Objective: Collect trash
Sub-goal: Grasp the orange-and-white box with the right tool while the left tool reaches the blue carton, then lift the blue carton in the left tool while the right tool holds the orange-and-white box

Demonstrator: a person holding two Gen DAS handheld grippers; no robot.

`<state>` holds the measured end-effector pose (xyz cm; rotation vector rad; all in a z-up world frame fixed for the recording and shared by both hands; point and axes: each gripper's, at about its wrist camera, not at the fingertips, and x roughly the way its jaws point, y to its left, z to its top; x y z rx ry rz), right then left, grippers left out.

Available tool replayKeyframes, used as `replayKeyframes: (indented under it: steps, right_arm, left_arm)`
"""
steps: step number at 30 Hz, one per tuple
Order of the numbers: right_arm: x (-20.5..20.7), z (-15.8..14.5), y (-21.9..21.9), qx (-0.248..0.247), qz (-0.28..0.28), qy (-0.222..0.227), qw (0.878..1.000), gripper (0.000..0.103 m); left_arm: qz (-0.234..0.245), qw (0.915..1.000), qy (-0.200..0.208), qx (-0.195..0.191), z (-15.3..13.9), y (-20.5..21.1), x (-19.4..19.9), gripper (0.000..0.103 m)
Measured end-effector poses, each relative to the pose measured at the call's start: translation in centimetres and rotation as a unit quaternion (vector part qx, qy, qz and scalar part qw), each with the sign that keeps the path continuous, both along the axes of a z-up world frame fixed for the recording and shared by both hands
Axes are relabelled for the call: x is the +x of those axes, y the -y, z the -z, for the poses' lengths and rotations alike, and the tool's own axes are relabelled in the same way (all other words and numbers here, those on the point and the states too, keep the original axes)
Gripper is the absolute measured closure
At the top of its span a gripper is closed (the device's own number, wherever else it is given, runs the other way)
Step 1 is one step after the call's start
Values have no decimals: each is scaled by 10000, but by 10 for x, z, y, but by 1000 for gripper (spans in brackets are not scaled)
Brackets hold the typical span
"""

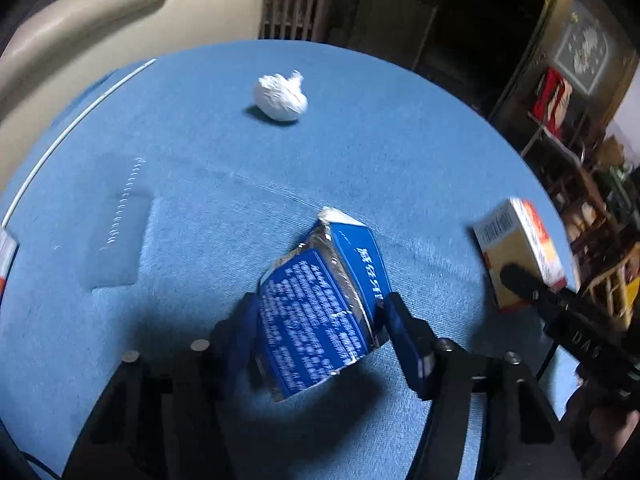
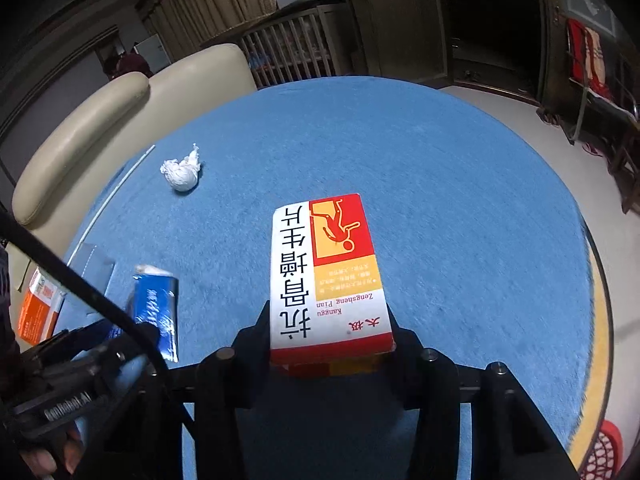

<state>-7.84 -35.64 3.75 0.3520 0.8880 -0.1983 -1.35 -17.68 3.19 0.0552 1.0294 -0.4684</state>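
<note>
- At the far left edge, an orange box (image 2: 38,312) lies on the blue desk (image 2: 440,184), with a thin white rod (image 2: 116,192) running along the rim above it.
- A cream sofa (image 1: 100,20) stands behind the desk on that side.
- A white paper wad (image 1: 280,96) sits alone on the cloth toward the far side, well apart from both of my claws.
- My left claw (image 1: 316,320) is clamped on a crushed blue carton (image 1: 320,304); one finger (image 1: 404,332) presses each side of it. The carton is tilted, its torn silver top pointing away from me, and a shadow shows on the cloth beneath its near end.
- From my right camera, that same carton shows low at the left, gripped in the left claw, with a black cable (image 2: 80,284) crossing in front.
- My right claw (image 2: 328,344) grips a red, white and yellow pill box (image 2: 328,272) by its near end, a finger (image 2: 256,344) on either side. The box points away from me, printed face up.
- From my left camera, the pill box shows at the right edge, blurred, near the desk's rim.
- Past the rim on the right lie a pale floor (image 2: 500,100) and dark wooden furniture (image 2: 400,20).
</note>
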Motion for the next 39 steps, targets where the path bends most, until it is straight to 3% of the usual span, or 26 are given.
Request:
replayKeyframes:
  steps: [1,3,5,7,8,10,11,12,15,17,19,20,23,26,28,30,31,32,34,39]
  right_arm:
    - [-2,0,1,19,20,3,10000,53]
    - [-9,0,1,95,67,16,9999,53]
    - [-16,-2,-1,153,77,42,9998,53]
    - [-23,-3,-5,194,74,55,9998,53]
    - [-27,-4,-7,197,77,60,9998,53]
    - [-35,-6,-10,211,114,90,9997,53]
    - [-38,-7,-10,227,140,108,9996,53]
    - [-42,-8,-10,240,167,125,9995,53]
    - [-53,-10,-9,278,233,145,9992,53]
    - [-58,-9,-7,298,271,125,9991,53]
    - [-60,-8,-5,335,299,120,9989,53]
    - [-61,-9,-3,352,306,121,9988,53]
    - [-61,-12,-1,374,285,159,9988,53]
    - [-57,-14,-2,391,256,208,9987,53]
    - [-55,-15,-2,415,238,231,9986,53]
    - [-55,-17,-2,425,214,250,9986,53]
    - [-55,-17,-2,427,200,253,9986,53]
    - [-55,-18,-3,416,185,256,9986,53]
    - [-55,-18,-2,413,194,258,9986,53]
    - [-56,-22,-3,444,237,312,9982,53]
  left_arm:
    - [-23,10000,33,-55,-4,-6,-1,47]
    - [-71,9998,89,-166,-15,-19,-6,64]
    - [-86,9999,84,-77,-20,-30,-11,103]
    - [18,9999,-68,-80,-17,-35,-16,103]
    - [84,9998,-157,-78,-14,-38,-19,101]
    - [72,9996,-272,-74,-11,-42,-24,76]
    - [23,9996,-282,-84,-11,-46,-26,37]
    - [-47,9997,-218,-124,-14,-48,-29,14]
    - [-136,9989,64,-442,-23,-50,-34,13]
    - [236,9986,38,-473,-26,-38,-30,13]
    - [994,9948,164,-180,-25,-16,-24,13]
    - [1455,9885,372,182,-23,-3,-21,13]
    - [2248,9646,890,1057,-14,17,-14,13]
    - [2804,9511,517,1185,-2,26,1,13]
    - [2840,9507,317,1204,7,29,13,9]
    - [2663,9594,159,917,8,24,25,11]
    - [2552,9631,200,827,7,22,28,18]
    - [2446,9656,341,809,3,20,26,36]
    - [2385,9683,231,706,-1,16,23,36]
    - [2097,9748,403,652,-10,6,-3,37]
